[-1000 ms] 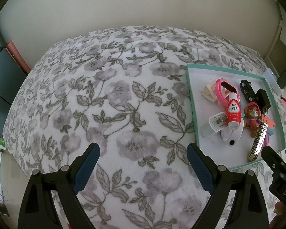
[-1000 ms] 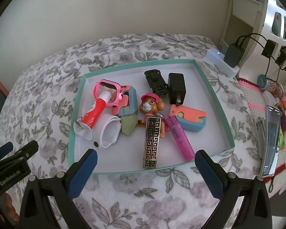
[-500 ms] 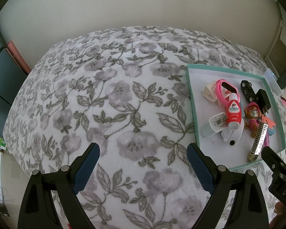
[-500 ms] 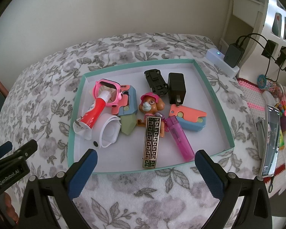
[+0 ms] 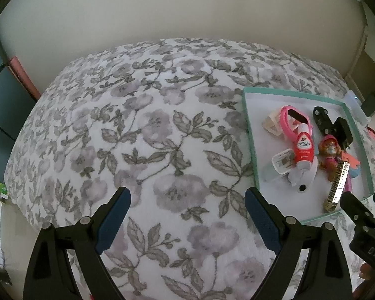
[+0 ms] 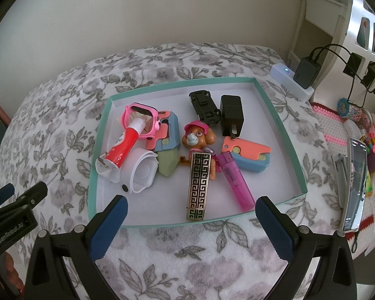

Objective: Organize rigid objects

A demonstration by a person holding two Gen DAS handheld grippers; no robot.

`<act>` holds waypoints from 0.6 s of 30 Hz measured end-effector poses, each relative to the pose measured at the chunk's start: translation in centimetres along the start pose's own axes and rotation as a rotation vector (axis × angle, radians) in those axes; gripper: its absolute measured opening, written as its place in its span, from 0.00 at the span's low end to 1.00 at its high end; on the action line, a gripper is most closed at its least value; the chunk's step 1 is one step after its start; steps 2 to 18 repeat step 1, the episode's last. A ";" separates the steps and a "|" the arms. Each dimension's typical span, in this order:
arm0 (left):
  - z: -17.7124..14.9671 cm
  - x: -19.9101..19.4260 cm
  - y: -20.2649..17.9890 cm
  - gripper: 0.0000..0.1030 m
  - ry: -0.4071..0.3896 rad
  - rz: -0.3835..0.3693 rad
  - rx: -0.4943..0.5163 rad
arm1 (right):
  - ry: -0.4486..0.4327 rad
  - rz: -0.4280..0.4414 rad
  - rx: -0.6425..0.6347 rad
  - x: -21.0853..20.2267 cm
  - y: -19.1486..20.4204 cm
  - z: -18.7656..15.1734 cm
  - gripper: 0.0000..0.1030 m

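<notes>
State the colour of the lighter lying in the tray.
Translucent pink-purple lighter; clearest in the right wrist view.

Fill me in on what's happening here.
A person holds a two-finger gripper in each hand above a bed with a floral blanket. Both the left gripper and the right gripper are open and hold nothing. The teal-rimmed tray is piled with small items: a gold patterned bar, a purple lighter, a toy pup figure, a red tube, a black toy car and a black charger. Nothing has been picked up yet.
</notes>
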State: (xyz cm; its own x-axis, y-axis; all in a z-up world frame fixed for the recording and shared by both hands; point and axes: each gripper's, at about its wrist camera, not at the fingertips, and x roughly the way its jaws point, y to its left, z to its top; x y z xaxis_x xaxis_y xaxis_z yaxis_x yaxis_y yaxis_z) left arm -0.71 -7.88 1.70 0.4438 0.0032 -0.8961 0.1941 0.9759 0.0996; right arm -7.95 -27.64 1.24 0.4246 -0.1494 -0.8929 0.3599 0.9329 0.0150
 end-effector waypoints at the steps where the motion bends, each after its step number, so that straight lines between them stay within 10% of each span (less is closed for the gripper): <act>1: 0.0 0.0 0.0 0.90 -0.002 -0.002 0.001 | 0.000 0.000 0.000 0.0 0.0 0.0 1.00; 18: 0.0 0.0 0.0 0.90 -0.002 -0.002 0.001 | 0.000 0.000 0.000 0.0 0.0 0.0 1.00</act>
